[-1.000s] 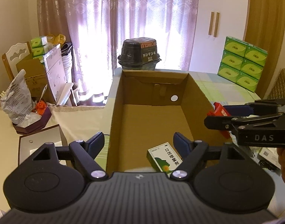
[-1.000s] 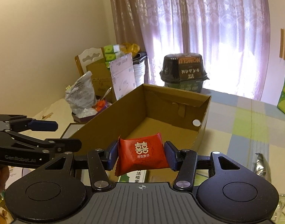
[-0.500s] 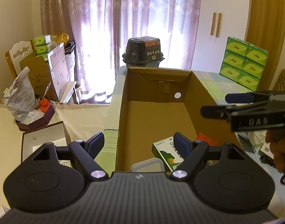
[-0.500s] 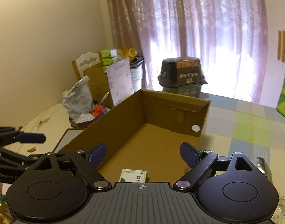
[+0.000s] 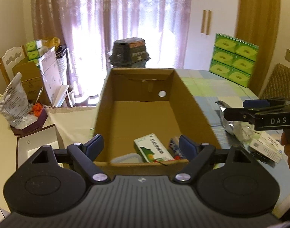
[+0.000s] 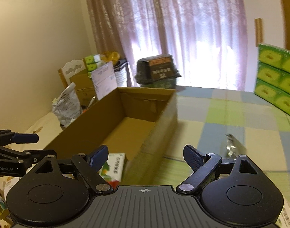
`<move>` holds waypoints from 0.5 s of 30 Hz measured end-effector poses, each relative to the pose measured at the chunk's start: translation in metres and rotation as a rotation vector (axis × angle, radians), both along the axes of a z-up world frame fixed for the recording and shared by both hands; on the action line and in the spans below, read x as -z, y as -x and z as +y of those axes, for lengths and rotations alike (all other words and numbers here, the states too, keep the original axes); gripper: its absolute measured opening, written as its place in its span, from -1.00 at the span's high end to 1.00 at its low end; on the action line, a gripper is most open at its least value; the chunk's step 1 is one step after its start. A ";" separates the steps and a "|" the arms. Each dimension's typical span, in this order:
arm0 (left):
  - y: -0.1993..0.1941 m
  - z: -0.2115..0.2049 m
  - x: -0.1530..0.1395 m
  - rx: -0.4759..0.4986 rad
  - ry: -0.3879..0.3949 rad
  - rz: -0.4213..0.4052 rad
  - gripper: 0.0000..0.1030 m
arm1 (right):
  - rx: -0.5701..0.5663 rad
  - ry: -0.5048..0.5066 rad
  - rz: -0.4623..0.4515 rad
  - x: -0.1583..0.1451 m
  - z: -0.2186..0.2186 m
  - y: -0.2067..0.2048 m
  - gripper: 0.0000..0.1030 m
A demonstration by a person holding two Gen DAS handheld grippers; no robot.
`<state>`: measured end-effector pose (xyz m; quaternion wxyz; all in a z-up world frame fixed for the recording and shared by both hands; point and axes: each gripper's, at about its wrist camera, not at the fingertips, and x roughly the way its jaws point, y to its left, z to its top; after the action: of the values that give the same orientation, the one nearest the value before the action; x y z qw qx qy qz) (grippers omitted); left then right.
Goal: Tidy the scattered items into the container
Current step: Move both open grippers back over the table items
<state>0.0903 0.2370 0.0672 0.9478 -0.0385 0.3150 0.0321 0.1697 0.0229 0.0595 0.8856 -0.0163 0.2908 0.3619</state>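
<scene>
The right tool [image 6: 145,156] was pinching a red packet a moment ago; now it is spread wide and holds nothing, and has swung right over the checked surface [image 6: 230,114]. The left tool [image 5: 139,144] is spread too. The packet lies in the cardboard box [image 5: 184,96], near corner, beside the green carton [image 5: 153,150]. The silver pouch [image 6: 235,146] looks next.

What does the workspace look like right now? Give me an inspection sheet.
Surface: checked tablecloth.
Job's things: open cardboard box holds a green-white carton and a clear lid; silver packet and white carton lie outside.
Clutter: black bowl, green tissue packs.
Grippers: left gripper open, empty; right gripper open, empty.
Cables: nothing seen.
Surroundings: curtain, chair.
</scene>
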 end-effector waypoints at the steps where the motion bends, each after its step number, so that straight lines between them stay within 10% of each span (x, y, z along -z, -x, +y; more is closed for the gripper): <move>1: 0.001 -0.005 -0.001 0.006 -0.001 0.000 -0.62 | 0.007 0.001 0.000 -0.001 -0.008 0.003 -0.77; 15: 0.016 -0.073 -0.016 0.106 0.020 -0.010 -0.74 | 0.128 0.081 -0.044 -0.003 -0.114 0.049 -0.77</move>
<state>0.0744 0.1638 0.0831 0.9493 -0.0312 0.3121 -0.0215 0.1206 -0.0910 0.0621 0.9117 -0.0415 0.2862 0.2918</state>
